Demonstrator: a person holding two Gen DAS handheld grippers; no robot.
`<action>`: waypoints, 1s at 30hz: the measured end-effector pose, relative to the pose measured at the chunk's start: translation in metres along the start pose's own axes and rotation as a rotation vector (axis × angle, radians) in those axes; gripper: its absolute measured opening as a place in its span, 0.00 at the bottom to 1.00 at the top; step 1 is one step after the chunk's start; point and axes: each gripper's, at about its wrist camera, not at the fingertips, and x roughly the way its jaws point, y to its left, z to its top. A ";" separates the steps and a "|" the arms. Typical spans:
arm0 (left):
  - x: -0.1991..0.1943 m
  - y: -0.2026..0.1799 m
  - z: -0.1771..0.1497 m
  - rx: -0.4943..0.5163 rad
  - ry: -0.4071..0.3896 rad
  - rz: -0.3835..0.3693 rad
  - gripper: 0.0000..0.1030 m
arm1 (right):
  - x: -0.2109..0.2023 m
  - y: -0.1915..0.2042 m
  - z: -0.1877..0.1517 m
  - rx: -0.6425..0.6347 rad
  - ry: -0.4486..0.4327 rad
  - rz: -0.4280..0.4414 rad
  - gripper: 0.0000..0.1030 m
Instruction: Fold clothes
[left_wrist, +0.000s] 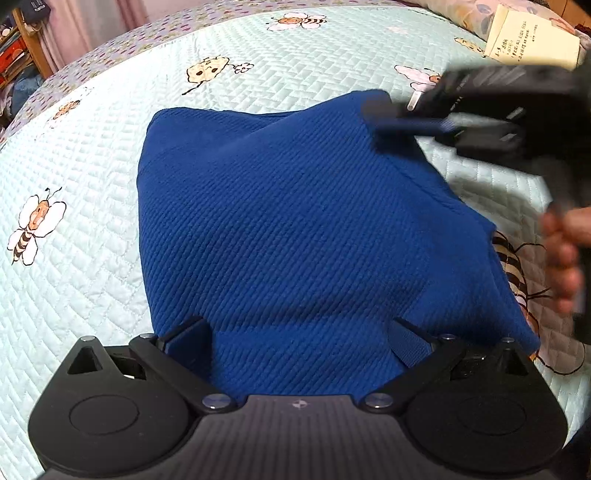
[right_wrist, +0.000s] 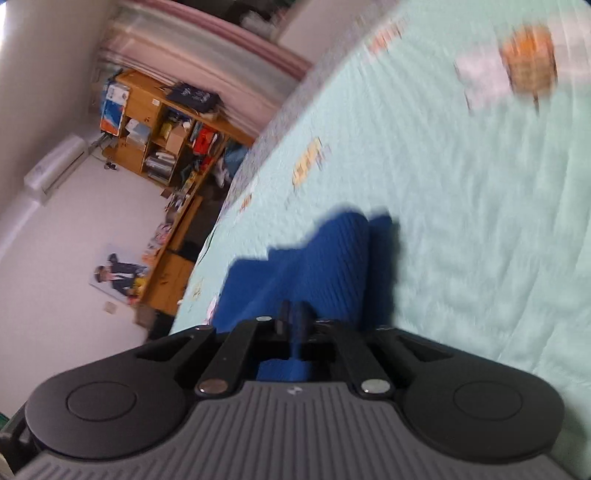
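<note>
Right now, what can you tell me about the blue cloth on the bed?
The blue cloth is one deep-blue garment with a ribbed, knitted-looking weave. It lies on the pale green bee-print quilt, already folded over itself, with layered edges at its far end. Its far right corner is lifted off the bed, pinched in the right gripper. Its near edge lies between the wide-open fingers of the left gripper. What kind of garment it is cannot be told.
</note>
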 end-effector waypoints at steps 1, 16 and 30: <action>0.000 0.000 0.000 0.000 0.000 0.001 1.00 | -0.006 0.010 0.000 -0.025 -0.010 0.014 0.31; 0.002 -0.007 0.008 -0.013 0.052 0.045 1.00 | 0.050 -0.028 0.025 -0.014 0.133 -0.010 0.00; 0.002 -0.009 0.006 -0.020 0.057 0.059 1.00 | -0.014 0.031 0.006 -0.173 -0.092 -0.034 0.37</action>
